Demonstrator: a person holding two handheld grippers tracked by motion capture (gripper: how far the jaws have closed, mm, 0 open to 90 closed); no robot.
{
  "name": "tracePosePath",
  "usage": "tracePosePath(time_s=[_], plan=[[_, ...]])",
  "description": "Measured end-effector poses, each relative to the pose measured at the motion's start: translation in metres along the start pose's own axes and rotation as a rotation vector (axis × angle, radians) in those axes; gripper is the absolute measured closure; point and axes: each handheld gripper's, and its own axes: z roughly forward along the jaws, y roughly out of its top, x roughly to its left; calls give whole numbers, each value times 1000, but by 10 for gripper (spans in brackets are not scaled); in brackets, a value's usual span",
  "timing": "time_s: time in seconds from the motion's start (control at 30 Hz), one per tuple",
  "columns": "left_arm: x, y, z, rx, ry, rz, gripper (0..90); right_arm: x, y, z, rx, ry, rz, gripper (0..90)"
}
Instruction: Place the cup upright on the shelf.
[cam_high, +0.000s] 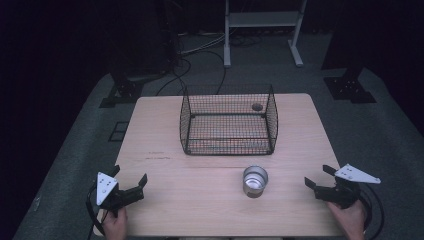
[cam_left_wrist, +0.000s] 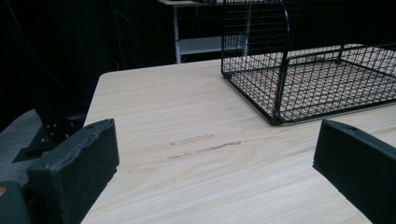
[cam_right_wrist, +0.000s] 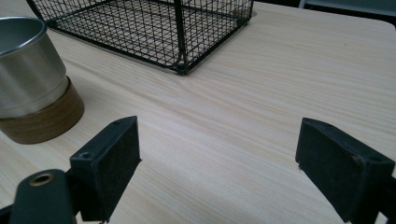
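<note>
My wooden table (cam_high: 200, 200) fills the middle of the high view, pale and grained, with a short dark scuff mark (cam_left_wrist: 205, 147) on its left half. On its far half stands the black wire basket (cam_high: 229, 120), upright, open at the top, its mesh floor flat on the wood; a small dark round thing (cam_high: 257, 106) shows through the mesh by its far right corner, and I cannot tell what it is. Nearer to me, just right of the table's middle and a little way in front of the basket's near right corner, the metal cup (cam_high: 255, 181) stands upright with its mouth open; in the right gripper view its steel wall sits on a brown wood-coloured base. My left gripper (cam_high: 129, 179) sits at the near left corner of the table, jaws spread with only bare wood between them, pointing towards the basket. My right gripper (cam_high: 318, 176) sits at the near right edge, well apart from the cup, its jaws also spread and holding nothing, the cup off to their left side.
</note>
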Motion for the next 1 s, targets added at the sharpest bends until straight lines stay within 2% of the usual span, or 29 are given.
tracePosePath(time_s=[0.63, 1.0], plan=[[1, -1, -4, -2, -5, 2, 0, 8, 5, 1, 12, 54, -5, 124], [-1, -1, -3, -1, -5, 11, 0, 25, 12, 4, 28, 119, -56, 98]])
